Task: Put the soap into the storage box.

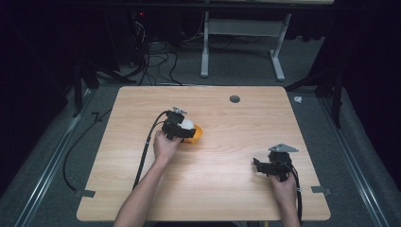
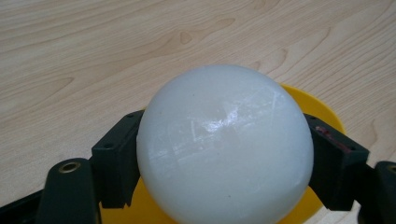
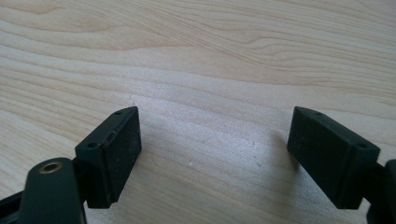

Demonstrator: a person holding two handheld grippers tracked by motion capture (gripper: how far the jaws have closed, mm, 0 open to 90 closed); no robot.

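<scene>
- The left gripper [image 1: 188, 127] sits near the middle of the table [image 1: 227, 189], a little left of centre, held in the person's left hand [image 1: 164, 144].
- Its jaws are clamped on a white ball [image 2: 224, 144]: in the left gripper view one black pad [image 2: 116, 158] presses the ball's left flank and the other presses its right flank.
- The ball is smooth, milky and glossy, with a pale sheen across its top.
- Under and behind the ball lies a yellow dish [image 2: 322, 109]; its rim shows past the ball's upper right, and more yellow shows below the ball between the jaws.
- Whether the ball rests on the dish or hangs just above it is hard to say, since the ball hides the spot where they would meet.
- In the high view the ball [image 1: 187, 124] and the dish [image 1: 197, 134] sit together at the tip of the left gripper.
- The right gripper [image 1: 259, 165] is low over the table's right front part, well apart from the ball, held in the right hand [image 1: 282, 183].
- Its jaws stand wide apart with nothing between them; the right gripper view shows bare wood in the gap.
- A black cable [image 1: 144, 151] trails from the left gripper toward the table's front edge.
</scene>
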